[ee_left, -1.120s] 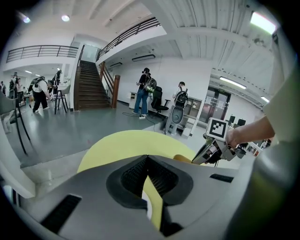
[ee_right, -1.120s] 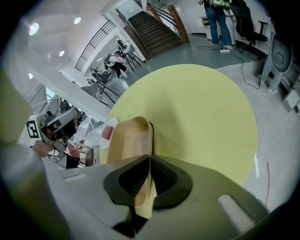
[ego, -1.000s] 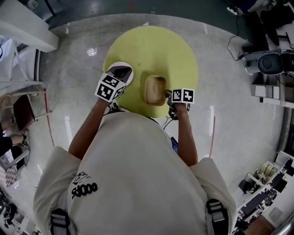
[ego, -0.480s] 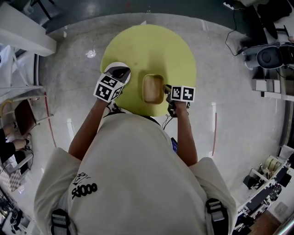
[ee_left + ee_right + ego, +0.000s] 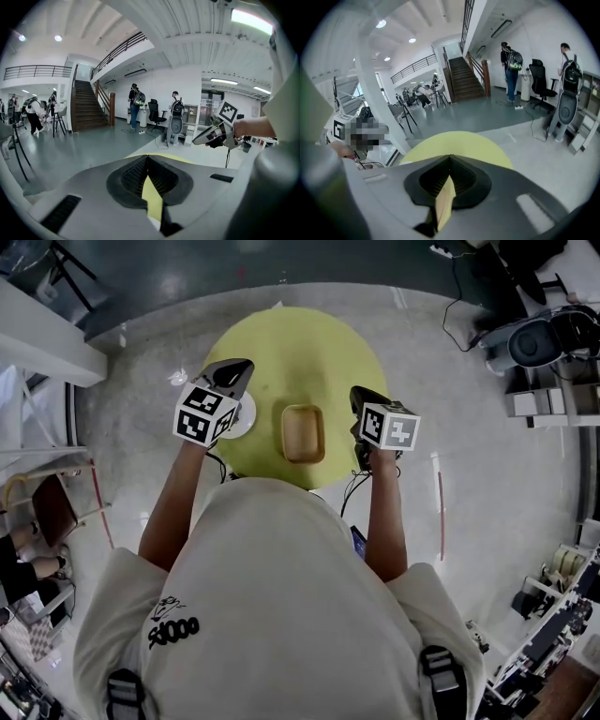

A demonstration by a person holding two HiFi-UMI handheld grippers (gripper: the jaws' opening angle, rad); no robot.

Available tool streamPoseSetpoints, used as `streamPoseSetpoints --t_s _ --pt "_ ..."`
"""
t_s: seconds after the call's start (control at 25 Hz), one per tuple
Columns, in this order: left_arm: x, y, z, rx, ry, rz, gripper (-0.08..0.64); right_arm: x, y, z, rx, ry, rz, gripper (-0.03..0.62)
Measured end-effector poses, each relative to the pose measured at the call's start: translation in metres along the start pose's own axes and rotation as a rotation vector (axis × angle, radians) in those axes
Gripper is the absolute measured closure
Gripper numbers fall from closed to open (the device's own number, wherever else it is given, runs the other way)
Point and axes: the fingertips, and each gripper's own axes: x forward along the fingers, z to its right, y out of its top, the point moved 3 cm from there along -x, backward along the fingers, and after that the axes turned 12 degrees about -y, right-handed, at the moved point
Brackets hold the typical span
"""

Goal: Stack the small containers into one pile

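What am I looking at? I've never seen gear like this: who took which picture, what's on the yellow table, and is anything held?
No robot here: a person holds a two-jaw gripper in each hand. One picture looks down from a camera on the person's head; the other two come from cameras riding on the grippers. On the round yellow table sits a wooden container, with a white dish beside it, near the left gripper. The right gripper has just closed its jaws on nothing; the left one's jaws are together and empty too.

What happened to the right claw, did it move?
Yes. The right claw has pulled away rightward from the wooden container, with yellow table now showing between them; it has just closed on nothing.
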Motion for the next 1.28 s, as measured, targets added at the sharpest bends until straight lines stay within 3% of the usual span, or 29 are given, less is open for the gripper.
streamPoseSetpoints --t_s 0.24,0.4,0.56,0.8,1.04,1.28 --pt "-0.014 0.07 0.006 0.141 0.001 0.103 0.554 -0.051 0.07 -0.006 -0.112 -0.041 0.25 0.581" --pt "-0.026 0.111 0.016 0.226 -0.013 0.183 0.554 -0.09 0.109 -0.015 -0.243 -0.079 0.43 0.581" --pt "-0.04 0.144 0.025 0.249 -0.031 0.276 0.554 -0.121 0.133 -0.022 -0.297 -0.088 0.544 0.581" --pt "-0.06 0.175 0.047 0.412 -0.019 0.374 0.554 -0.15 0.15 -0.037 -0.354 -0.059 0.67 0.581" --pt "-0.07 0.179 0.055 0.417 -0.018 0.386 0.554 -0.166 0.156 -0.048 -0.372 -0.048 0.757 0.581" --pt "-0.072 0.178 0.049 0.384 -0.001 0.383 0.554 -0.167 0.152 -0.05 -0.37 -0.034 0.768 0.581"
